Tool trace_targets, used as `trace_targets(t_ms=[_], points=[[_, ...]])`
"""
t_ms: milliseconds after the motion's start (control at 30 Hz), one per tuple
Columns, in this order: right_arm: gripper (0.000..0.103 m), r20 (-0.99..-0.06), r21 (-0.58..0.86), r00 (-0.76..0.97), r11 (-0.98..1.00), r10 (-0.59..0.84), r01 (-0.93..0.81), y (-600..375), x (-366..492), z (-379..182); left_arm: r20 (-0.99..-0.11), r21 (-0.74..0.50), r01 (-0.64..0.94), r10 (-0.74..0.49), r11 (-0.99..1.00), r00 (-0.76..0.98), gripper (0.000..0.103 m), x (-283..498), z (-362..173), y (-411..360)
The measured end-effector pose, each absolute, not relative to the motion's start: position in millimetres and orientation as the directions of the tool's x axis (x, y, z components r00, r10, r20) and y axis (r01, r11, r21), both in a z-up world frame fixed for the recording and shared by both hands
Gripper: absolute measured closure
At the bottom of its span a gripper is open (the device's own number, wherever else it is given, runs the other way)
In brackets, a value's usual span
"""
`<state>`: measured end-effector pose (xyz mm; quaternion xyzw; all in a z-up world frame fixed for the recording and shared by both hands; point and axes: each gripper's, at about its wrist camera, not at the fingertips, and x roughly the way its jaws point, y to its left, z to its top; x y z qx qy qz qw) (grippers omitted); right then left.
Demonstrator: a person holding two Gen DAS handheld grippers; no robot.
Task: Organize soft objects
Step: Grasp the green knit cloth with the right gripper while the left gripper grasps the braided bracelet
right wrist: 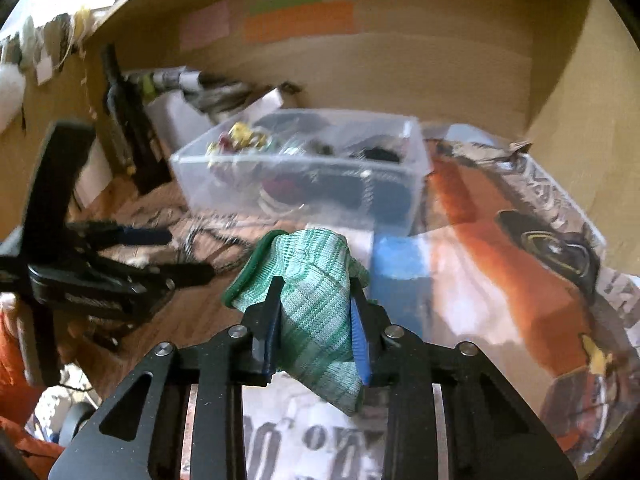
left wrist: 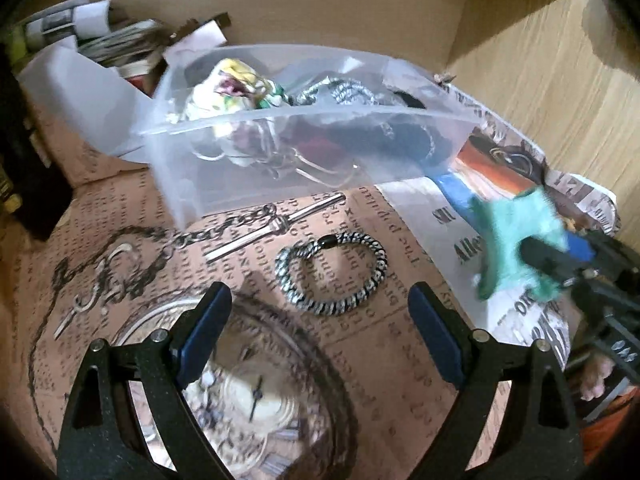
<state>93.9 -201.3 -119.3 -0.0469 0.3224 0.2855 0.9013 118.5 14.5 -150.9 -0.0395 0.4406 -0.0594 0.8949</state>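
Braided bracelet, metal chain, clear bin

You can see printed newspaper covering the table, a metal chain lying on it, and stacked papers behind.

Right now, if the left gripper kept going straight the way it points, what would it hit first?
Most likely the black-and-white braided bracelet, which lies on the printed paper just ahead of the open left gripper, between its jaws. The clear plastic bin sits beyond; depth is uncertain.
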Motion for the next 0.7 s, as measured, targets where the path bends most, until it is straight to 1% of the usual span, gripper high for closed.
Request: trace_targets(t_ms=[100, 167, 267, 300, 333, 367, 400, 433, 533, 700], points=[[0.076, -0.584, 0.110, 0.653, 0.844, 0.483, -0.526, -210.3, 97.9, -110.9, -0.806, -0.123, 0.072, -0.141, 0.990, 0.575, 0.012, 130.0, -158.4, 10.7], [0.076, -0.573, 0.115, 0.663, 0.848, 0.483, -0.518, -213.9, 100.6, -107.0, -0.804, -0.101, 0.070, -0.123, 0.992, 0.581, 0.013, 133.3, -159.8, 7.8], [0.076, -0.561, 0.118, 0.672, 0.851, 0.483, -0.512, -216.5, 103.7, -103.2, -0.799, -0.087, 0.073, -0.113, 0.994, 0.590, 0.025, 136.2, -159.8, 3.8], [0.076, -0.559, 0.118, 0.674, 0.851, 0.483, -0.512, -216.6, 104.1, -103.0, -0.797, -0.083, 0.075, -0.112, 0.994, 0.594, 0.030, 136.8, -159.3, 3.0], [0.076, -0.556, 0.117, 0.676, 0.851, 0.483, -0.511, -216.4, 105.1, -102.5, -0.795, -0.081, 0.074, -0.109, 0.994, 0.597, 0.038, 137.9, -159.2, 2.2], [0.076, -0.554, 0.118, 0.678, 0.852, 0.483, -0.511, -217.0, 105.5, -102.1, -0.792, -0.076, 0.075, -0.105, 0.994, 0.601, 0.043, 138.4, -158.7, 2.2], [0.076, -0.553, 0.118, 0.678, 0.851, 0.485, -0.512, -216.8, 106.4, -101.6, -0.790, -0.074, 0.078, -0.106, 0.994, 0.603, 0.050, 138.1, -158.0, 2.5], [0.076, -0.550, 0.117, 0.679, 0.850, 0.486, -0.513, -217.4, 106.6, -101.1, -0.790, -0.078, 0.080, -0.110, 0.994, 0.603, 0.054, 137.9, -157.5, 3.5], [0.076, -0.541, 0.112, 0.685, 0.849, 0.488, -0.517, -217.7, 109.0, -98.1, -0.784, -0.113, 0.074, -0.134, 0.991, 0.606, 0.058, 134.4, -153.7, 10.4], [0.076, -0.514, 0.104, 0.703, 0.849, 0.491, -0.518, -218.1, 113.8, -88.6, -0.747, -0.131, 0.068, -0.143, 0.989, 0.649, 0.058, 121.2, -134.1, 22.5]])
